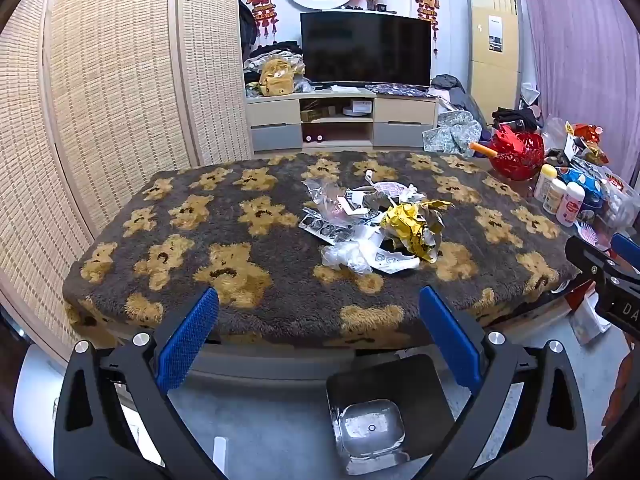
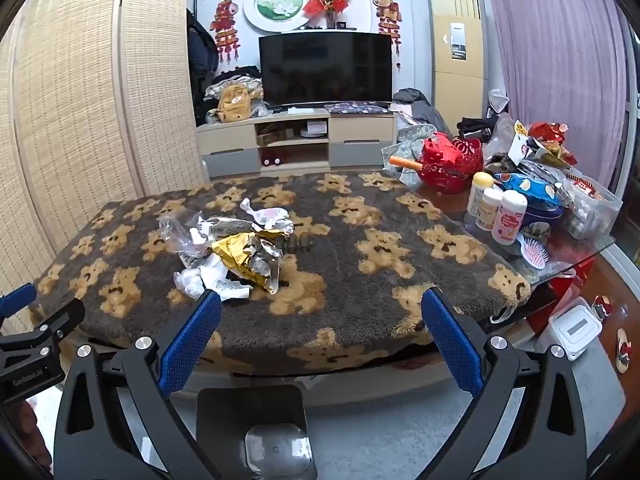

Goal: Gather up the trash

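A heap of trash (image 1: 372, 224) lies on the brown bear-pattern blanket (image 1: 200, 220) over the table: crumpled yellow wrappers (image 1: 412, 224), clear plastic and white paper scraps. The same heap (image 2: 232, 248) shows left of centre in the right wrist view. A black bin (image 1: 384, 408) with a shiny inside stands on the floor under the table's near edge, also seen as the bin (image 2: 256, 428) from the right. My left gripper (image 1: 318, 300) is open and empty, short of the table edge. My right gripper (image 2: 320, 304) is open and empty too, its left finger just before the heap.
Bottles (image 2: 500, 212), a red basket (image 2: 448, 160), a pink hairbrush (image 2: 534, 252) and bags crowd the table's right end. A woven screen (image 1: 100, 100) stands at the left. A TV (image 1: 366, 50) on a low cabinet is behind. A white box (image 2: 576, 330) lies low right.
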### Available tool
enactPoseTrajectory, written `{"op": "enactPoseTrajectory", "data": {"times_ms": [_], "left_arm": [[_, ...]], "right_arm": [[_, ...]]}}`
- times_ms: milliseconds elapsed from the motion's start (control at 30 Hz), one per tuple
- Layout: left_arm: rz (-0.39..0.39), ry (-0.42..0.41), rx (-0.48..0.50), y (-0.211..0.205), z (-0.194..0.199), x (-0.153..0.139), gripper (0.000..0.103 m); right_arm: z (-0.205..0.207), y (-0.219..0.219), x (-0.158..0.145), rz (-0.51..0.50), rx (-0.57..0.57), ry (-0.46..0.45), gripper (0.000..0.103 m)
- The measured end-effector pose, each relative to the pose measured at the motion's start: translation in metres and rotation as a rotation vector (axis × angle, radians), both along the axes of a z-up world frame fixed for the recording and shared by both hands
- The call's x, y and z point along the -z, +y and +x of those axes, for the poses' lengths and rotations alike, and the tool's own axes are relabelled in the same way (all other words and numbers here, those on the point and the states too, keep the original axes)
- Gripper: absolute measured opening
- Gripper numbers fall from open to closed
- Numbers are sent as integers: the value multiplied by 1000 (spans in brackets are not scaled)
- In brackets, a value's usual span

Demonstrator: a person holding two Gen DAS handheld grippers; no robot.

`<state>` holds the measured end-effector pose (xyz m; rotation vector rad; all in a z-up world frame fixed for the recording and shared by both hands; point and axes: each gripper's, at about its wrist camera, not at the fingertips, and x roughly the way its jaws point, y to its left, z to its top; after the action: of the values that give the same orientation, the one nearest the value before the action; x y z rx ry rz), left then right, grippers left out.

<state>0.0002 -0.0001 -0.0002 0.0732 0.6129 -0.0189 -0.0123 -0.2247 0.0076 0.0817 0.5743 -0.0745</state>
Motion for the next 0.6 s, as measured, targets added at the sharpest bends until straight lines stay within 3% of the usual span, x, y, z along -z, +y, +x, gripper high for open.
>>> {"op": "enactPoseTrajectory", "data": {"times_ms": [600], "left_arm": [[-32, 4, -8, 4, 0, -1, 95]], "right_arm": [[1, -2, 0, -1, -1, 7, 100]]}}
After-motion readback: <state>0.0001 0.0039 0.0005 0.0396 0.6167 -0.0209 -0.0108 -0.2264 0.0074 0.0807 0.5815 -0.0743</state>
